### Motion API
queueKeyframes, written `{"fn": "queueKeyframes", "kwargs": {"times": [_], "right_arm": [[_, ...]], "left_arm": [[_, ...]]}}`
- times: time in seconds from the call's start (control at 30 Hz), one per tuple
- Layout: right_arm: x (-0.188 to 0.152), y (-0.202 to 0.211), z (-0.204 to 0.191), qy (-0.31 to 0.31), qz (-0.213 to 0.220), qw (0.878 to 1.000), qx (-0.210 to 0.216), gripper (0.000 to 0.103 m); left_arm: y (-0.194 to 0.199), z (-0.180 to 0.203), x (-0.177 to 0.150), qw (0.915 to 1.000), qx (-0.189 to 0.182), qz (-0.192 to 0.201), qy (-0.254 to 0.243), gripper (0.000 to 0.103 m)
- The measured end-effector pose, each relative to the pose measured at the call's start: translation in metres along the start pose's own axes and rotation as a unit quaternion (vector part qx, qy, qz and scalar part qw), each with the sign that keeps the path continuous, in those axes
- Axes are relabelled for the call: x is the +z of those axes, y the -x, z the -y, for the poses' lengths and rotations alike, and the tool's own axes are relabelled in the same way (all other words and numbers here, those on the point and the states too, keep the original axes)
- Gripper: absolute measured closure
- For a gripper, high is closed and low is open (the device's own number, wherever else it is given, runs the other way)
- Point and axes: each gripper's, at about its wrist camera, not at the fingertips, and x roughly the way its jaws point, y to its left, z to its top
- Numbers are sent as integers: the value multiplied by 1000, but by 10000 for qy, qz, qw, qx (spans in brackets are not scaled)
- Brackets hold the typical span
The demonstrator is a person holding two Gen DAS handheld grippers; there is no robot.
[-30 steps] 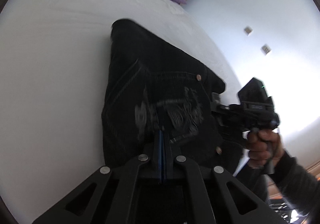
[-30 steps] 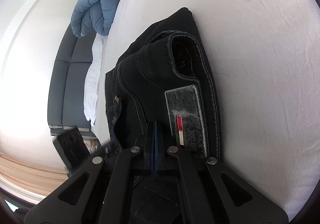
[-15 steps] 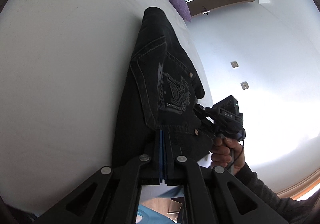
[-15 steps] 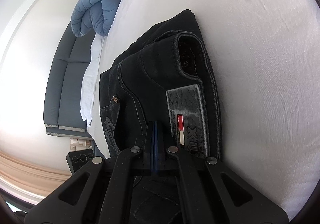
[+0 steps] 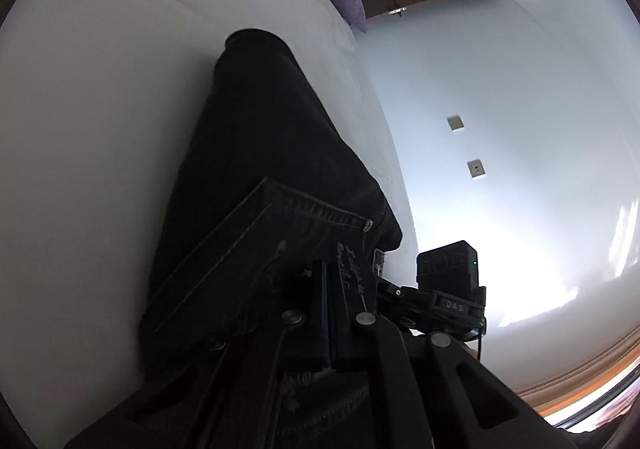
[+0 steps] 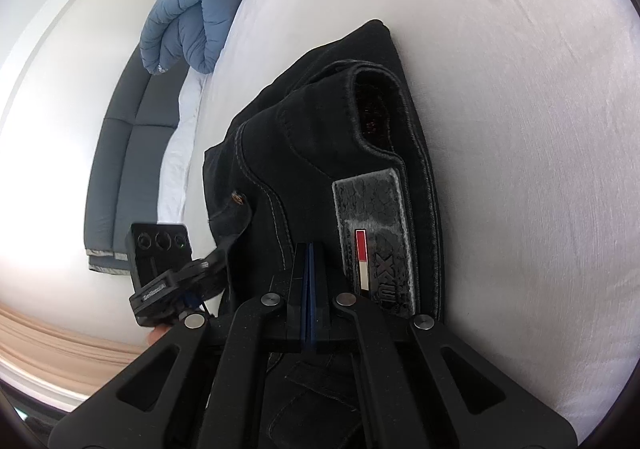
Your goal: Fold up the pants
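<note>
Left gripper (image 5: 325, 269) fingers pressed together, apparently pinching the black jeans (image 5: 260, 169). Right gripper (image 6: 308, 249) likewise clamped by the waistband patch (image 6: 372, 241). Jeans extended ahead of the fingers across the white bed (image 6: 520, 129).

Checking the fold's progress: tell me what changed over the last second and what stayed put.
The left tool swung: the embroidered back pocket it faced has slipped out of its view, leaving a stitched panel of the black pants near the pads, and it now sits closer to the right tool. Nothing was released. Both tools stay shut on the waistband end, and the white bed and blue duvet are unchanged.
</note>
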Motion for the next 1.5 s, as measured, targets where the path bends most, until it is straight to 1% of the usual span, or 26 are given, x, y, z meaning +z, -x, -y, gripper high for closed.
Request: {"fn": "queueKeyframes", "kwargs": {"times": [0.1,0.13,0.27,0.37,0.43,0.5,0.53,0.57,0.6,0.63,0.67,0.7,0.73,0.77,0.8,0.87,0.93,1.0,1.07,1.1,1.13,1.17,1.2,1.27,1.37,1.5], "right_arm": [[0,1,2,-25,1,10000,96,103],[0,2,3,-34,-9,9999,131,103],[-3,3,-1,113,32,9999,39,103],[-9,8,-7,242,119,9996,8,103],[-17,14,-17,478,37,9987,-164,103],[-31,26,-30,856,2,9956,-384,94],[-40,38,-38,1006,82,9937,-479,88],[-46,47,-42,1068,175,9932,-434,84],[-53,60,-45,1106,346,9927,-327,69],[-56,68,-47,1106,473,9923,-285,41],[-58,80,-47,1048,711,9915,-297,28],[-57,88,-45,949,927,9906,-327,23],[-54,94,-41,840,1076,9902,-309,23],[-47,97,-36,698,1110,9909,-316,23],[-41,96,-31,563,1085,9916,-431,23],[-26,87,-17,264,860,9936,-679,23],[-17,75,-8,197,594,9954,-725,28],[-12,68,-9,292,540,9949,-804,33],[-5,60,-10,283,367,9958,-793,50],[-3,54,-10,287,263,9955,-867,63],[-1,49,-10,304,192,9950,-928,69],[0,46,-9,320,174,9948,-955,69],[0,45,-10,347,174,9946,-961,71],[0,43,-11,389,178,9940,-1003,73],[3,42,-14,469,199,9926,-1098,78],[-5,32,-34,773,276,9861,-1443,83]], "left_arm": [[17,3,-29,9986,325,-39,-419,99],[24,2,-39,9985,345,-24,-415,99],[50,-16,-75,9997,5,186,130,99],[66,-5,-86,9992,188,325,147,100],[78,9,-83,9982,306,515,23,82],[100,22,-77,9954,434,849,-36,29],[110,26,-72,9930,575,1026,-69,18],[119,30,-66,9897,742,1221,-99,3],[125,31,-58,9864,913,1365,-110,1],[126,31,-49,9847,1051,1387,-117,1],[124,29,-39,9838,1216,1315,-99,1],[117,27,-29,9812,1528,1176,-72,1],[105,27,-18,9779,1845,982,-107,1],[108,21,-11,9768,1956,852,-161,1],[95,22,-4,9745,2132,651,-272,2],[72,28,7,9642,2578,268,-568,2],[46,36,11,9559,2790,-115,-909,3],[30,35,12,9441,3075,-369,-1131,5],[17,38,11,9321,3298,-580,-1384,8],[11,41,11,9245,3434,-653,-1518,11],[5,45,11,9190,3532,-704,-1606,13],[0,49,11,9156,3579,-746,-1675,21],[-2,51,12,9167,3546,-763,-1677,33],[-8,58,14,9233,3391,-826,-1601,50],[-16,66,13,9139,3565,-865,-1741,56],[-23,77,10,9062,3695,-830,-1881,67]]}}
